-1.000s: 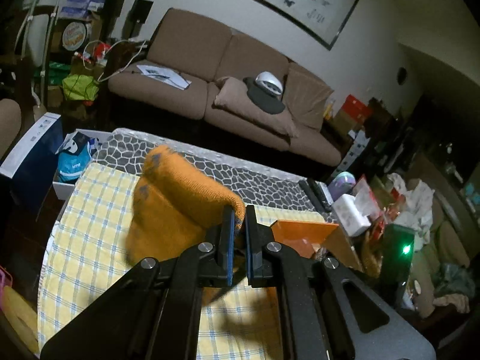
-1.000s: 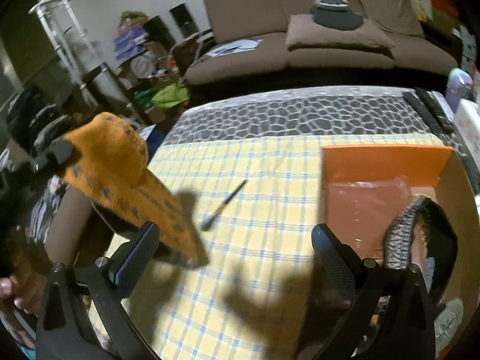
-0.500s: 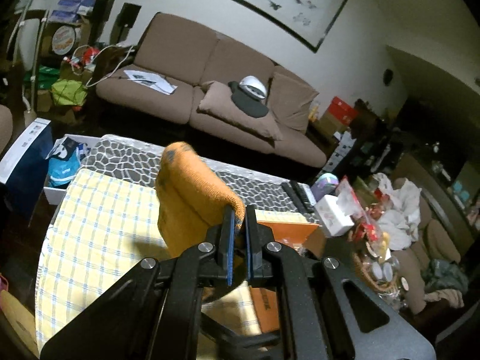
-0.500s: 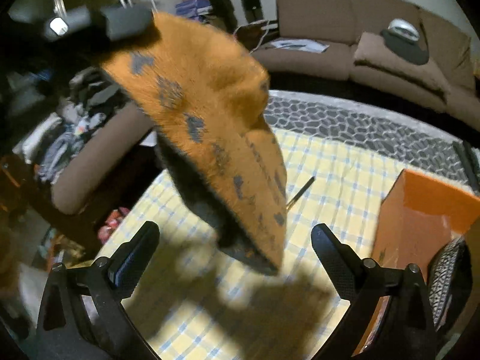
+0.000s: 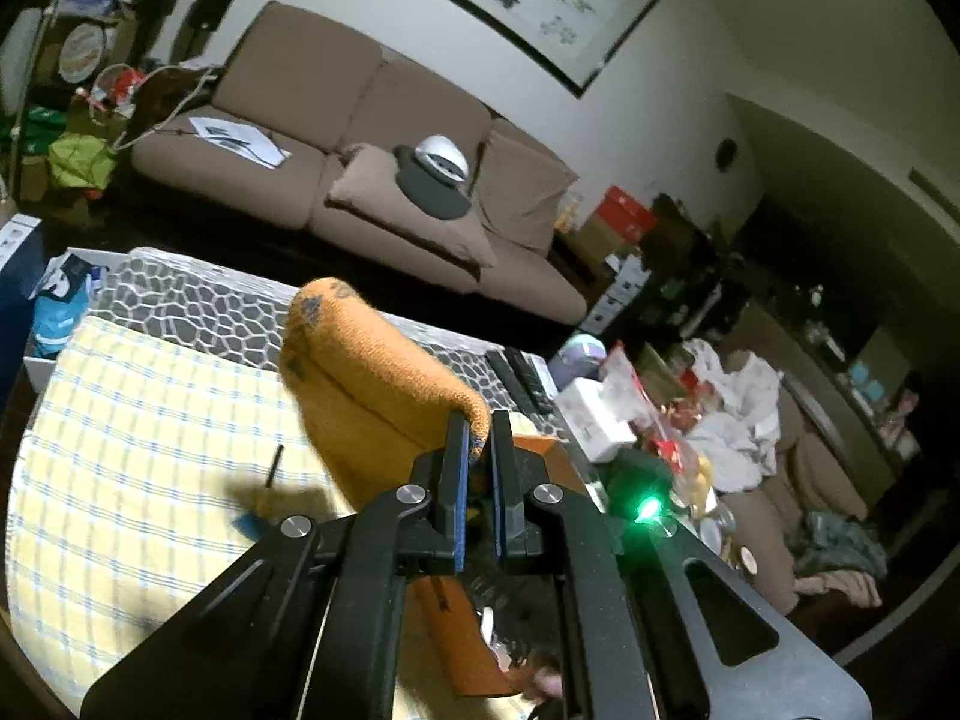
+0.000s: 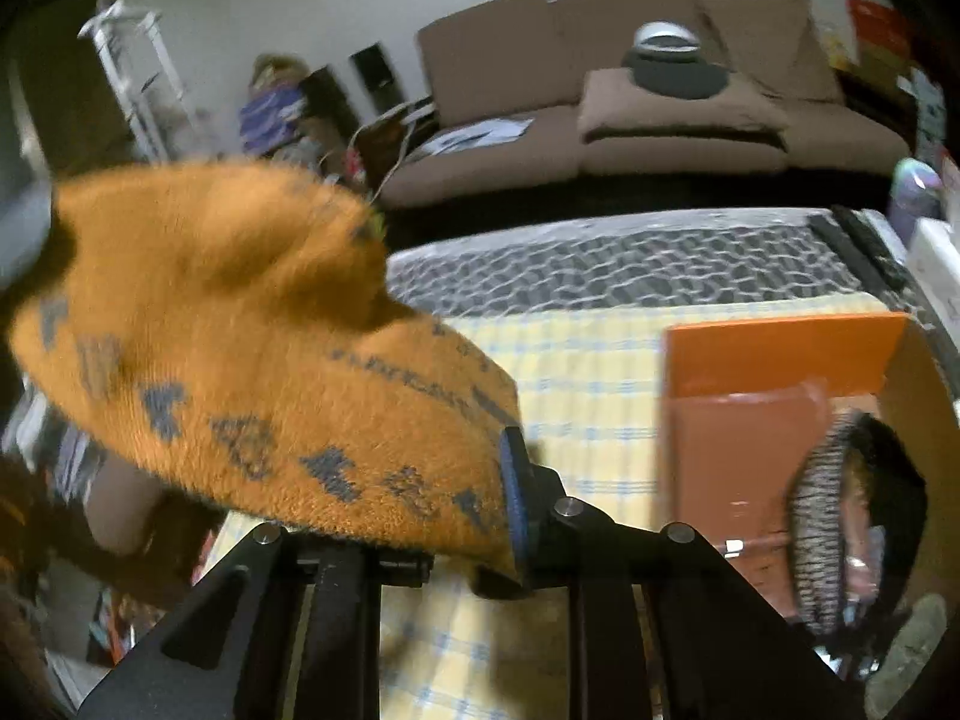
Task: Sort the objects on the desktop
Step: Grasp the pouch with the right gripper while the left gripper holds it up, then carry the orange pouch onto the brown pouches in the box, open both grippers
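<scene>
An orange knit hat (image 5: 372, 396) with grey marks hangs in the air above the yellow checked tablecloth (image 5: 132, 468). My left gripper (image 5: 478, 450) is shut on its edge. In the right wrist view the hat (image 6: 252, 372) fills the left half, and my right gripper (image 6: 480, 510) has closed on its lower edge; only the right finger (image 6: 515, 498) shows, the left one is hidden by the hat. An orange box (image 6: 774, 396) stands open at the right with a black and white striped item (image 6: 822, 516) inside. A thin pen (image 5: 273, 465) lies on the cloth.
A brown sofa (image 5: 360, 138) stands behind the table. Remote controls (image 5: 519, 381), a white box (image 5: 591, 417) and cluttered bags sit at the table's right end. A grey patterned cloth (image 6: 630, 264) covers the far side of the table.
The hat has been carried right toward the orange box. My right gripper, open before, has closed on the hat's lower edge. The left gripper keeps its hold.
</scene>
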`<state>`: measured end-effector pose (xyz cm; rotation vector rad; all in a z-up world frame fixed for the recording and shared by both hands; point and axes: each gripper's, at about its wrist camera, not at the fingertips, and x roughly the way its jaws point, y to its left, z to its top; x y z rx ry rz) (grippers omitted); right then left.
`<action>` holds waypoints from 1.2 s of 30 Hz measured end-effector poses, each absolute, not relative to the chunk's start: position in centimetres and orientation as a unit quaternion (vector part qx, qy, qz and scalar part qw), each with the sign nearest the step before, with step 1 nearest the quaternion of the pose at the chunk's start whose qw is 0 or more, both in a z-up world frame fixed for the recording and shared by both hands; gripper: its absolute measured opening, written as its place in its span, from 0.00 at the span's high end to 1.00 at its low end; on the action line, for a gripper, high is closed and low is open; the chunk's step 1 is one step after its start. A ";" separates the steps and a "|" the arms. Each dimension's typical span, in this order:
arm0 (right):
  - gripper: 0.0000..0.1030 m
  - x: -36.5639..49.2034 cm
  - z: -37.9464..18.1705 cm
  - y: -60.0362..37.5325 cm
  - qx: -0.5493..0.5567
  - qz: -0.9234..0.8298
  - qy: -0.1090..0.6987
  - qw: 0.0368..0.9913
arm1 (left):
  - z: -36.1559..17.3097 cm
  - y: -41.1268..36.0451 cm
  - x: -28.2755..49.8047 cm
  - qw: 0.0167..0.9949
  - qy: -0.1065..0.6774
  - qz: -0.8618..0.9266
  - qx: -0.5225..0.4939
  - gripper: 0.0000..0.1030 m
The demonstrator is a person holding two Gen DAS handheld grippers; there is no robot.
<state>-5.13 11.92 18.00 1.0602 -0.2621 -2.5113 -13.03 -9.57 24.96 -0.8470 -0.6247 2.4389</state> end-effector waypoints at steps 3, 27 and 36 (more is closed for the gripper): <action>0.83 -5.2 18.9 15.4 0.366 -0.905 -0.119 0.181 | 24.4 -7.3 -13.3 0.255 -0.219 0.886 -0.319 0.94; 0.84 -5.5 12.3 35.1 0.462 -0.874 -0.148 -0.006 | 12.4 14.6 -15.2 0.292 -0.064 0.840 -0.453 0.94; 0.45 -4.7 10.7 33.5 0.524 -0.851 -0.033 -0.021 | 9.0 15.0 -14.9 0.239 -0.011 0.838 -0.490 0.93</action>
